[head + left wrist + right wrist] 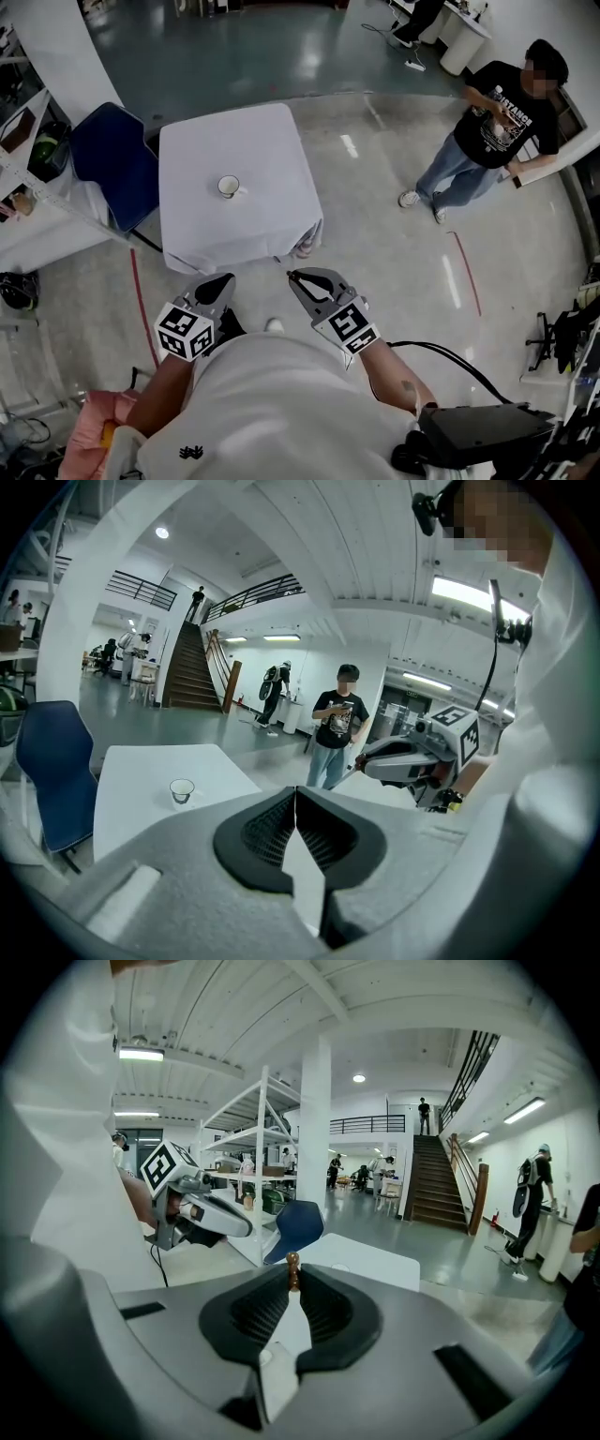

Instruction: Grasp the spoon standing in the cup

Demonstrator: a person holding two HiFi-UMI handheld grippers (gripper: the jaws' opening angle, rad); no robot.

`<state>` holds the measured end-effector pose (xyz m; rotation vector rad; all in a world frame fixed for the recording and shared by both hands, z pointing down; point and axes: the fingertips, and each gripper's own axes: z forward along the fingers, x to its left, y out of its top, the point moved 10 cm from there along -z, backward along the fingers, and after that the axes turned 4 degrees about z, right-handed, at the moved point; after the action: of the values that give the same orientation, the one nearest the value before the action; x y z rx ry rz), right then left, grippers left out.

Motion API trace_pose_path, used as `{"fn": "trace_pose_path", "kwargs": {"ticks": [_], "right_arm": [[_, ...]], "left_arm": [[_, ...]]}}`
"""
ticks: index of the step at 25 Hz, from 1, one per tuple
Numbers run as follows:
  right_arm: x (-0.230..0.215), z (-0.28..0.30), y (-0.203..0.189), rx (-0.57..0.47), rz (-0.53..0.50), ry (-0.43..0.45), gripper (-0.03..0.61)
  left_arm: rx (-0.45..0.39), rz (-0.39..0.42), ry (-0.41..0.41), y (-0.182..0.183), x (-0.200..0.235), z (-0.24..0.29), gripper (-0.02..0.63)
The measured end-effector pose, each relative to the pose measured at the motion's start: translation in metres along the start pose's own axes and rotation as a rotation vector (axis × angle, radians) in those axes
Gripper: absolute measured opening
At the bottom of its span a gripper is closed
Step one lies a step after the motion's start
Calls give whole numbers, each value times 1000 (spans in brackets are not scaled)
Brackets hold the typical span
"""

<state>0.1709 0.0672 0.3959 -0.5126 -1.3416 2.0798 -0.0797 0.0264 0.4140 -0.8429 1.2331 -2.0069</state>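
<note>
1. White tabletop (253,150), square, ahead of me and well apart from both tools.
2. Cup (228,187), pale, upright near the tabletop's middle, the only thing on it.
3. Right hand-held gripper (292,1283), held low, close to my body. Its jaws are narrow and pinched on item 4.
4. Spoon (292,1262). I can see only a brown, knobbed wooden end, which I take for its handle. It stands upright between the right jaw tips, and the rest is hidden.
5. Left hand-held gripper (296,794), level with the right one and near it. Its jaws are pressed together with nothing between them.
6. Blue chair (112,159), against the tabletop's left side.
7. Person (492,122) in a black T-shirt and jeans, standing far right, well apart from the tabletop.
</note>
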Motion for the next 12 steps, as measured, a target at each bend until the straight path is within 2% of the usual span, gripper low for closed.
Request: {"fn": "trace_pose_path", "kwargs": {"ticks": [12], "right_arm": [[1, 4, 2, -10, 3, -17, 44]], "left_arm": [[-3, 20, -9, 5, 4, -1, 12]]}}
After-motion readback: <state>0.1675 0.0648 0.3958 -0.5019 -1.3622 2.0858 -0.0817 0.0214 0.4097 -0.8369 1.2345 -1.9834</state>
